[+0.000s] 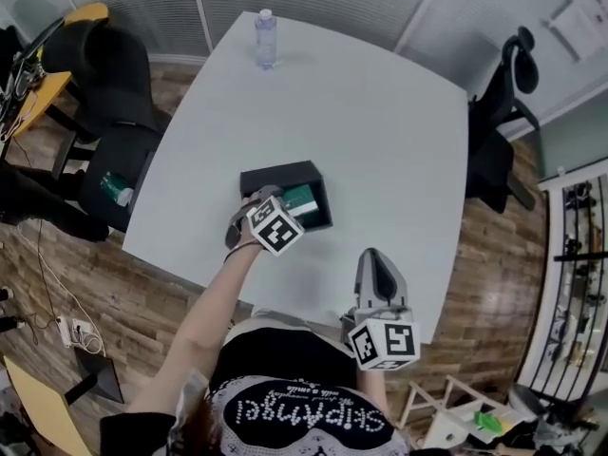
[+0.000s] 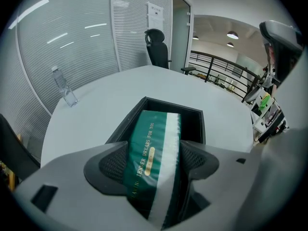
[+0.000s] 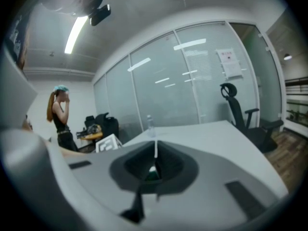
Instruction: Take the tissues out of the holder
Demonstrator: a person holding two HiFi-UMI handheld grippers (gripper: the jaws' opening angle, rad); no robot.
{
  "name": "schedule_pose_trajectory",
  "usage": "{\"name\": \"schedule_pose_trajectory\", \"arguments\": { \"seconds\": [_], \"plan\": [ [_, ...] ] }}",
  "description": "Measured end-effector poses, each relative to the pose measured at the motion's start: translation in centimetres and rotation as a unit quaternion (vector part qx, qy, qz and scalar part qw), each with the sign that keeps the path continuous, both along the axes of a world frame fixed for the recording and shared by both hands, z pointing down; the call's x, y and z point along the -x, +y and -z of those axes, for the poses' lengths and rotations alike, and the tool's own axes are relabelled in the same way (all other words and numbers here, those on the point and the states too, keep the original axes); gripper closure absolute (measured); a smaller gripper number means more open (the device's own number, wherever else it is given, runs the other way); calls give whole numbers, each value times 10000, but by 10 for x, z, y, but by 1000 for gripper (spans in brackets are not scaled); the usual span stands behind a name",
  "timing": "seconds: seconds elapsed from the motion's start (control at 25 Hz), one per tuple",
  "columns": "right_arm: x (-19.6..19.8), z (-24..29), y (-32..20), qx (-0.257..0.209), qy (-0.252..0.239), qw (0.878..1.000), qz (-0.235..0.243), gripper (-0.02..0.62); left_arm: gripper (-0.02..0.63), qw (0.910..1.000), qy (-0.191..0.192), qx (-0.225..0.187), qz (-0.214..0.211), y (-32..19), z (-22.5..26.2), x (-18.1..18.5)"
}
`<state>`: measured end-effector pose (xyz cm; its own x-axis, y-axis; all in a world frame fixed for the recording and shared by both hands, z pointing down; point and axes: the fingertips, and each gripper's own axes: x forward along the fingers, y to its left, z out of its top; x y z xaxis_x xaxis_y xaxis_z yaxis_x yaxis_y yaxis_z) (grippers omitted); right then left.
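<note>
A black open-top holder (image 1: 275, 177) stands on the white table (image 1: 380, 131), near its front left edge. In it lies a green and white tissue pack (image 1: 300, 199), its near end tilted up. My left gripper (image 1: 271, 200) reaches down into the holder. In the left gripper view the pack (image 2: 151, 138) fills the gap between the jaws, both pads lie against its sides, and the holder's rim (image 2: 190, 112) shows behind it. My right gripper (image 1: 376, 259) hovers at the table's front edge, right of the holder, jaws together and empty (image 3: 155, 160).
A clear water bottle (image 1: 265, 38) stands at the table's far edge. Black office chairs sit at the left (image 1: 114, 74) and the right (image 1: 503, 93) of the table. A person (image 3: 60, 114) stands well off beyond the table in the right gripper view.
</note>
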<state>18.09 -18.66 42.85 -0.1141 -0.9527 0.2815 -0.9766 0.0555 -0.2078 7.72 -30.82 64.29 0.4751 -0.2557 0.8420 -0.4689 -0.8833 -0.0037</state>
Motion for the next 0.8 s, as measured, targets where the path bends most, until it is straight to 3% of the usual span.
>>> {"name": "schedule_pose_trajectory", "arguments": {
  "seconds": [0.8],
  "plan": [
    [0,13,9,-248,-65,9997,47,560,260,9996,28,-269,11,-3,5,0]
  ]
}}
